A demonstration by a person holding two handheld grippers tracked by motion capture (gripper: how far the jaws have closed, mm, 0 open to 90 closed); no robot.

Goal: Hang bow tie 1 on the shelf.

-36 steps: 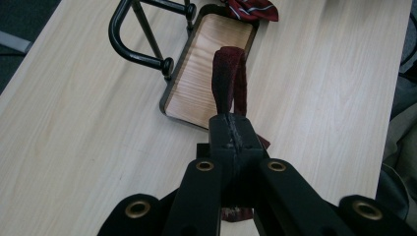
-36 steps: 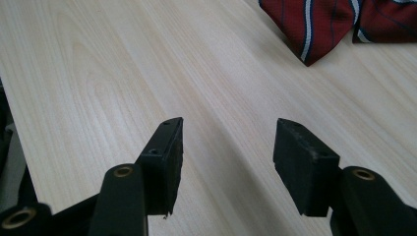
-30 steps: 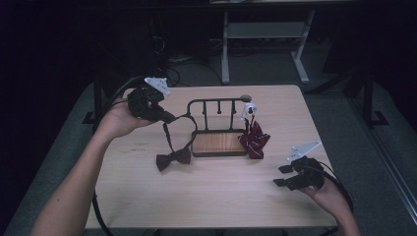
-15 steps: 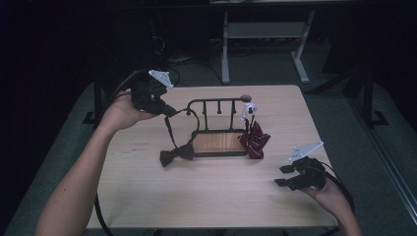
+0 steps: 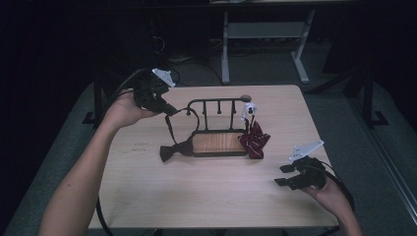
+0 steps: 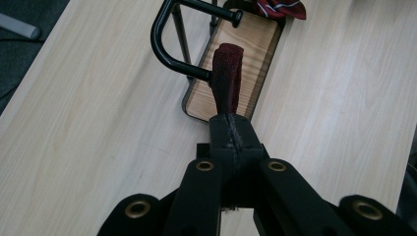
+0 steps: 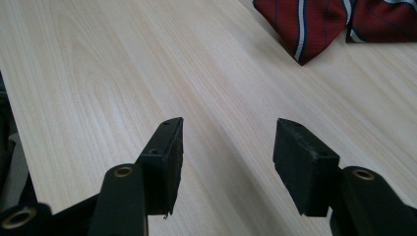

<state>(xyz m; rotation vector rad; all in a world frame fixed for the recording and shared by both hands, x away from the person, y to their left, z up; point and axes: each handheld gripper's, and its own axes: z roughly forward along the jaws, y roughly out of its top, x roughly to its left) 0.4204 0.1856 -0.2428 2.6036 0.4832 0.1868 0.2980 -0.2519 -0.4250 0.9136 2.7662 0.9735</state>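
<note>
A dark maroon bow tie [image 5: 173, 151] lies on the table against the left end of a small rack [image 5: 218, 143], which has a wooden base and a black rail. Its strap [image 5: 169, 127] runs up to my left gripper [image 5: 168, 110], which is shut on the strap's end above the rack's left corner. Seen from the left gripper view, the maroon strap [image 6: 227, 77] sticks out past the closed tips of the left gripper [image 6: 231, 133], over the rail's curved end [image 6: 162, 46]. My right gripper [image 5: 283, 175] [image 7: 227, 147] stands open near the table's front right, holding nothing.
A red striped bow tie [image 5: 254, 139] [image 7: 314, 24] leans at the rack's right end, under a small white tag [image 5: 247, 110]. The light wooden table [image 5: 206, 196] has free room in front. A desk frame [image 5: 265, 34] stands on the floor behind it.
My left gripper has lifted and drawn back toward the far left with the strap, and the maroon bow tie has slid a little toward the rack. The right gripper has stayed put.
</note>
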